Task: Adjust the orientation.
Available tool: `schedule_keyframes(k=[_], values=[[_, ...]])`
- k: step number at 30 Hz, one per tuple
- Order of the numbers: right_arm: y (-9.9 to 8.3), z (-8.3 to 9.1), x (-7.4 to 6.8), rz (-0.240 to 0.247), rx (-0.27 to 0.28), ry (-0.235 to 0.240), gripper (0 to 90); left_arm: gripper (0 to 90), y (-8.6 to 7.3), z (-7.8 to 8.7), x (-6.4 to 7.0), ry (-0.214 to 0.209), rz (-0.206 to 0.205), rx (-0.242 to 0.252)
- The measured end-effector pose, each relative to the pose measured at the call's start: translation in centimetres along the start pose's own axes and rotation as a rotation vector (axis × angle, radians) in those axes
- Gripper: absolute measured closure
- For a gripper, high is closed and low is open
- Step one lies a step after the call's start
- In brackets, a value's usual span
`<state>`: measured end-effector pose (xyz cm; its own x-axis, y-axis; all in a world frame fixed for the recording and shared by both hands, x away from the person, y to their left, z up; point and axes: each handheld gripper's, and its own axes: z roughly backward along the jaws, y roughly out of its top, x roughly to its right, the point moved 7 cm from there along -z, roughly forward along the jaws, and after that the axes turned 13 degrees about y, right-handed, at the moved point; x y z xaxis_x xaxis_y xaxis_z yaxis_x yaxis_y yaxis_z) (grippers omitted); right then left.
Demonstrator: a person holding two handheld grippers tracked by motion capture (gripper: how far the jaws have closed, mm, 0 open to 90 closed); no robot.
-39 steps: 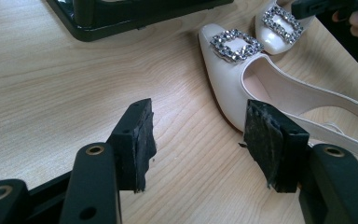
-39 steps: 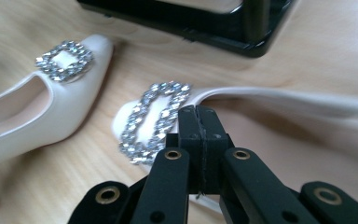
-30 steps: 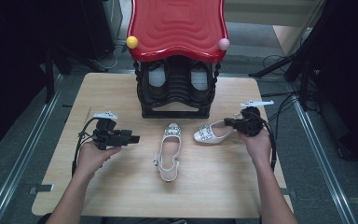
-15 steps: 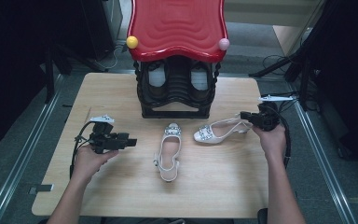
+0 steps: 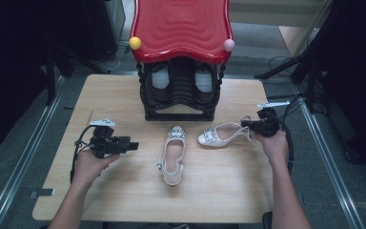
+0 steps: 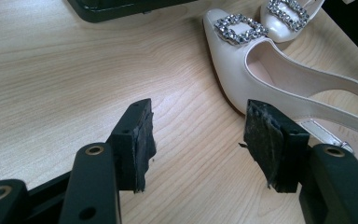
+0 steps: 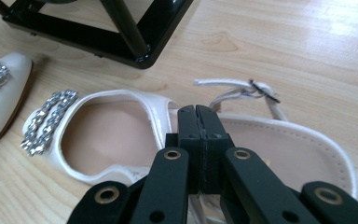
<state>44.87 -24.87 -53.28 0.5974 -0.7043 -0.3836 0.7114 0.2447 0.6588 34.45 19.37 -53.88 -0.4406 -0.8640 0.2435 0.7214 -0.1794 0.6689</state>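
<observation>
Even overhead light falls on the wooden table (image 5: 124,200), while the surroundings past its edges sink into darkness. Glare whitens the far right corner in the right gripper view; shadows stay soft, and near jaws blur slightly.

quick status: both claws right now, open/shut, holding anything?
Left claw: open, empty, beside the near shoe.
Right claw: shut over the far shoe; grip on it can't be told.
</observation>
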Motion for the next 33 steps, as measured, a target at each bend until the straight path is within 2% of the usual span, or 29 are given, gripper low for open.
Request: schedule_keyframes(k=[4,12,20,26,28,33], values=[[-0.6,0.1,-0.4,-0.006,-0.001,0.015,90.0,42.8,0.3,-0.2,0.1,-0.008,-0.01,-0.002],[-1.6,0.4,-1.4,0.014,-0.029,0.009,90.0,42.8,0.9,-0.9,0.5,-0.024,-0.014,0.008],[-2.8,0.5,-2.9,0.036,-0.069,0.009,90.0,42.9,1.3,-1.5,0.7,-0.031,-0.025,-0.009],[-3.5,0.4,-4.0,0.03,-0.077,0.039,90.0,42.9,1.6,-1.9,1.0,-0.041,-0.036,-0.018],[-3.6,0.4,-4.5,0.022,-0.064,0.071,90.0,42.9,1.7,-2.0,1.0,-0.043,-0.038,-0.02],[-4.1,0.1,-5.8,0.039,-0.083,0.1,90.0,42.9,1.8,-2.2,1.2,-0.045,-0.043,-0.015]])
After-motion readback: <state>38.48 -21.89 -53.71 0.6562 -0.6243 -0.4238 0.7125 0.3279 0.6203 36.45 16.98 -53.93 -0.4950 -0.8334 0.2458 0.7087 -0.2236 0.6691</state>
